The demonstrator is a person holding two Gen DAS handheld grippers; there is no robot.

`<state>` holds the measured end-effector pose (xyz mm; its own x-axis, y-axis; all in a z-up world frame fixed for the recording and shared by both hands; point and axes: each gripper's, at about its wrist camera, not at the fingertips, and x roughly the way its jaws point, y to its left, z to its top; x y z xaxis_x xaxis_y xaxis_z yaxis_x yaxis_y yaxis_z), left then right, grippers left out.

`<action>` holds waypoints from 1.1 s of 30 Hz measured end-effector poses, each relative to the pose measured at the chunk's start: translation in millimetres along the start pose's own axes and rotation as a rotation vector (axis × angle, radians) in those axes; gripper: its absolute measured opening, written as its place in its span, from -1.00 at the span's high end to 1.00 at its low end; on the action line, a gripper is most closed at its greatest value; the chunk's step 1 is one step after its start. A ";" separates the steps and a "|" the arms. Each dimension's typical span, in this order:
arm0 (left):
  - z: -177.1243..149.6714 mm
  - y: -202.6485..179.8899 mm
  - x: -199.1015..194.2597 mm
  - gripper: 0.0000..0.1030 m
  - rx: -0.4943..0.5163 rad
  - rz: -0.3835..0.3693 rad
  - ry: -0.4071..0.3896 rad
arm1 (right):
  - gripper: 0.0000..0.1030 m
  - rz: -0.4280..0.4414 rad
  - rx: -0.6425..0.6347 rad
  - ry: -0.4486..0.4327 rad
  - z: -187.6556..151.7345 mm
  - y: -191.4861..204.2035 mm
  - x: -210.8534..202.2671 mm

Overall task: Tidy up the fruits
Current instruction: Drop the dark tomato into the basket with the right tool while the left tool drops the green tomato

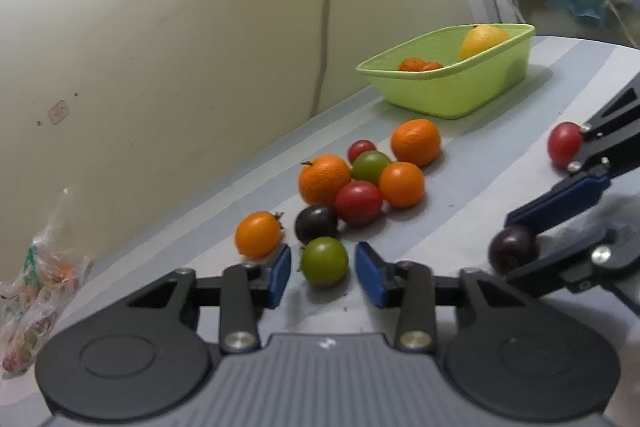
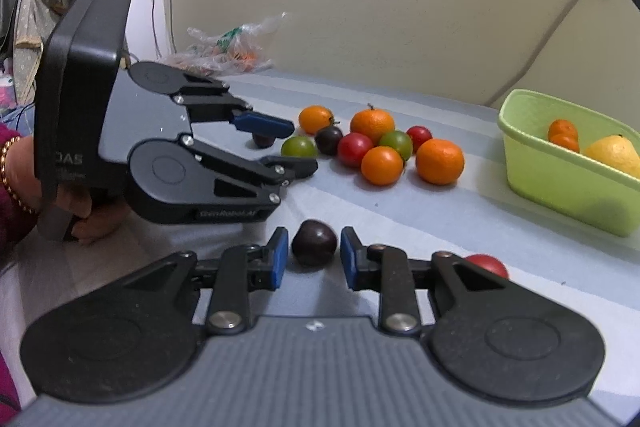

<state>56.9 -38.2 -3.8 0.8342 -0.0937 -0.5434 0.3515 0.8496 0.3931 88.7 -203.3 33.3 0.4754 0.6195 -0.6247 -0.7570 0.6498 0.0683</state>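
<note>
Two grippers, both jaws apart: your left gripper (image 1: 323,273) brackets a round green tomato (image 1: 324,261) ungripped; your right gripper (image 2: 314,257) flanks a dark purple plum (image 2: 314,242). Lime-green plastic tub (image 2: 560,175) holds a yellow lemon (image 2: 614,153).

Oranges (image 1: 325,179), red (image 1: 358,202), green (image 1: 324,261) and dark purple (image 1: 315,223) round fruits lay clustered on the bench, several touching. A dark plum (image 2: 314,242) and a red fruit (image 1: 564,143) lay apart. A lime-green tub (image 1: 448,95) held a yellow fruit (image 1: 483,39) and small oranges (image 1: 418,65).
</note>
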 end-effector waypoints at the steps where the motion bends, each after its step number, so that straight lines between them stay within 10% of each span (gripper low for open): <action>1: 0.2 -1.0 -0.2 0.47 0.007 0.006 -0.004 | 0.39 -0.001 -0.002 0.002 0.1 0.3 0.5; 13: 37.2 18.8 -14.9 0.48 -0.166 -0.135 -0.062 | 0.48 -0.133 0.017 -0.146 18.4 -31.1 -24.8; 29: 133.2 -15.0 74.8 0.46 -0.360 -0.353 -0.063 | 0.38 -0.435 0.114 -0.245 26.1 -116.6 -7.4; 33: 133.8 -16.1 82.4 0.15 -0.393 -0.352 -0.055 | 0.39 -0.481 0.119 -0.261 22.2 -118.0 -11.3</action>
<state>176.8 -129.0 44.4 0.7193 -0.4260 -0.5488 0.4369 0.8915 -0.1194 182.6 -277.2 49.6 0.8612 0.3196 -0.3952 -0.3789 0.9220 -0.0800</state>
